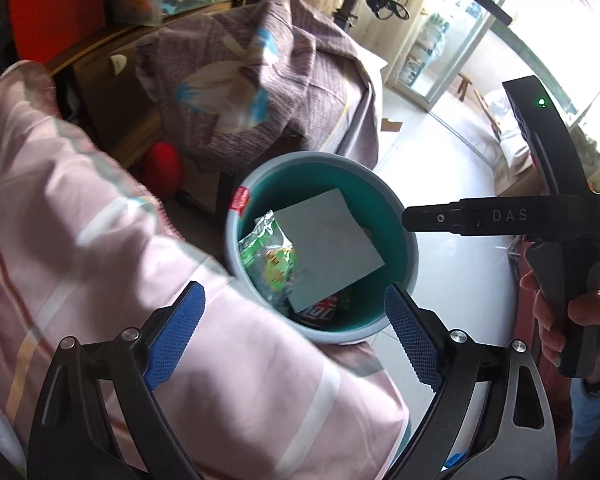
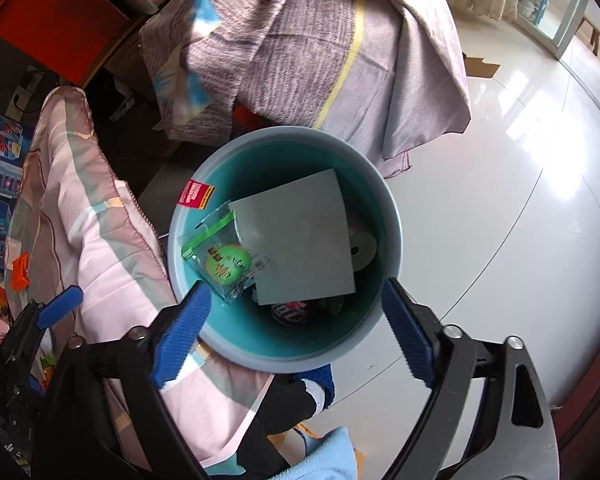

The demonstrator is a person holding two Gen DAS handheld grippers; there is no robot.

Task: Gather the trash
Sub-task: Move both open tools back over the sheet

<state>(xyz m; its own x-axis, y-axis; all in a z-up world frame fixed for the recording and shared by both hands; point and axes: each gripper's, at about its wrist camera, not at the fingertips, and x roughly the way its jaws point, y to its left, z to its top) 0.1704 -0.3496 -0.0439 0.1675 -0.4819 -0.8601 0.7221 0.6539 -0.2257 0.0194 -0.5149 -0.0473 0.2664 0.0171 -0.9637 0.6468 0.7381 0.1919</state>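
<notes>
Blue-padded fingers of the right gripper (image 2: 294,334) stand wide apart and carry nothing, framing the lower rim of the bin (image 2: 188,200) from five to seven o'clock. Over the pink striped quilt (image 1: 80,240), the left gripper (image 1: 294,338) is likewise spread wide and empty, the bin at its twelve o'clock.

Trash sits inside the teal bin: a grey card sheet (image 2: 300,236) leans across the middle, a clear green-printed snack packet (image 2: 224,262) lies against the wall at nine o'clock, a white paper roll (image 2: 364,248) peeks out at three o'clock, and a dark printed wrapper (image 2: 290,312) shows underneath at six o'clock.

By my reckoning all of this is light. The packet is thin, crinkly film, likely slippery, so its sealed edge makes the surest pinch. The card looks stiff and is best taken by a free corner. The bin itself seems rigid plastic, and its rolled rim would offer a firm hold.
</notes>
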